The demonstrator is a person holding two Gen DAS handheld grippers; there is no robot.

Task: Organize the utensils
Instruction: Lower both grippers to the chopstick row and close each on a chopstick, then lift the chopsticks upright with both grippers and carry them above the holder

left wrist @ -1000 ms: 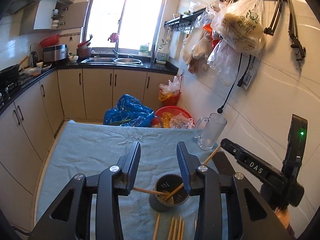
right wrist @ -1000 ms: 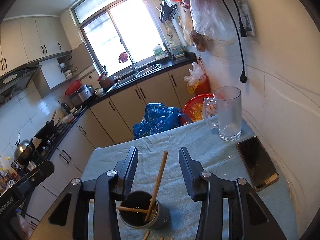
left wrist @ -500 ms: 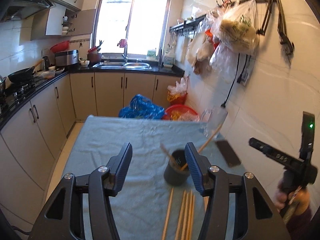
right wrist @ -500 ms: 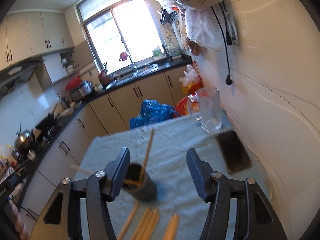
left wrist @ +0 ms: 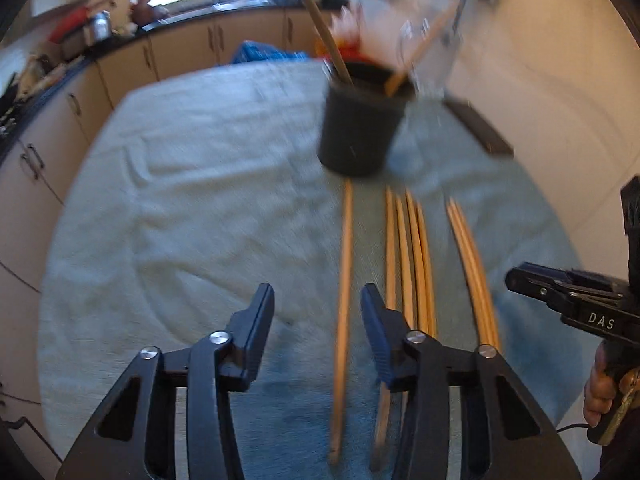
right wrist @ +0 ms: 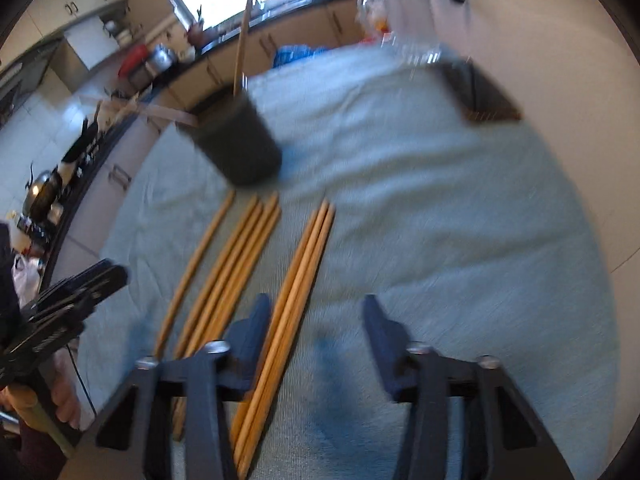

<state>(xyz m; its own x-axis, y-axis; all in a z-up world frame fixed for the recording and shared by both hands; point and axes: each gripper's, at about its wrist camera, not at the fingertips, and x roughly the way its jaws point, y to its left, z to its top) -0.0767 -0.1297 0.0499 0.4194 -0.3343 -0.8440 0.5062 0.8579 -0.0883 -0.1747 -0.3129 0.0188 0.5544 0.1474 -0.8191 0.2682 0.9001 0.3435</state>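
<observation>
1. Two chopsticks [left wrist: 326, 28] stood in the dark cup [left wrist: 360, 120] on the cloth-covered bench [left wrist: 180, 208]; that much looked done.
2. Seven loose chopsticks [left wrist: 412, 256] lay in front of the cup, not yet stored.
3. The left tool [left wrist: 316, 316] was open and empty above a single chopstick [left wrist: 345, 264].
4. The right tool [right wrist: 316, 320] was open and empty, near a bundle of three [right wrist: 300, 280].

Light blue towel [left wrist: 200, 200] covers counter. Dark phone [right wrist: 480, 92] lies flat near wall, beside glass mug [right wrist: 412, 28] (blurred). Blue bag [left wrist: 264, 52] on floor beyond.
</observation>
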